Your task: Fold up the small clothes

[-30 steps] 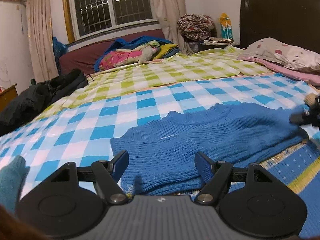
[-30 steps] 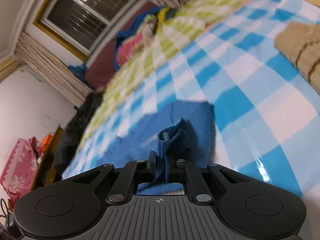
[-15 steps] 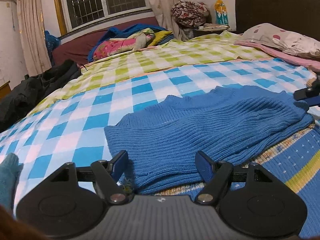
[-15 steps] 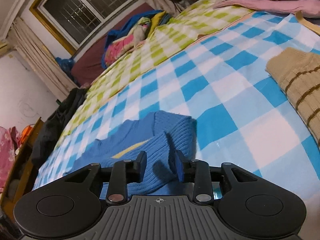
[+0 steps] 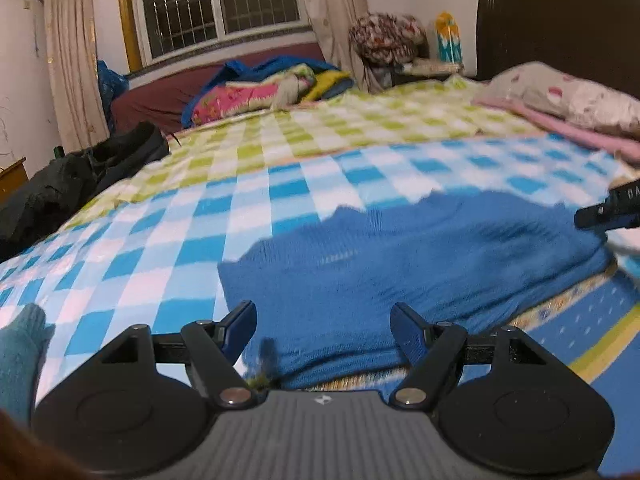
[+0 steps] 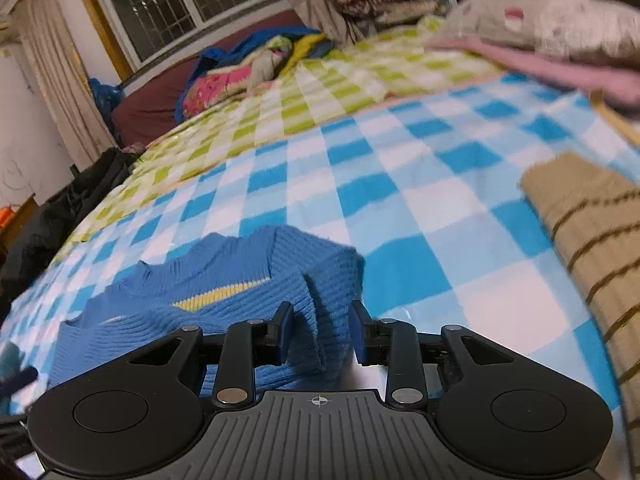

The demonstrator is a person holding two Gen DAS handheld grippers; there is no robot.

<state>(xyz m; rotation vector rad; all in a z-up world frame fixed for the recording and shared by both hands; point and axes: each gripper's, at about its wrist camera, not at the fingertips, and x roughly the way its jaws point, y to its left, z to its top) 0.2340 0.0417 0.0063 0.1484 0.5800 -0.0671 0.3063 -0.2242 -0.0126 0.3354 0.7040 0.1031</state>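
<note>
A blue knit sweater (image 5: 400, 268) lies folded on the blue-and-white checked bedspread (image 5: 160, 248). My left gripper (image 5: 323, 328) is open and empty, just in front of the sweater's near edge. In the right wrist view the sweater (image 6: 224, 292) shows a yellow stripe and a raised fold at its right end. My right gripper (image 6: 320, 330) is open, its jaws standing on either side of that fold without pinching it. The right gripper's tip shows at the right edge of the left wrist view (image 5: 612, 208).
A folded tan striped sweater (image 6: 592, 232) lies to the right. A teal garment (image 5: 18, 356) is at the left edge. Dark clothes (image 5: 72, 176) pile at the bed's left side. Pillows (image 5: 560, 92) and a pink blanket lie at the far right; a bundle of bedding (image 5: 260, 84) at the back.
My right gripper was shut on the sweater's fold, then opened and let it go; the fold now rests on the bed. My left gripper stayed open and shifted slightly.
</note>
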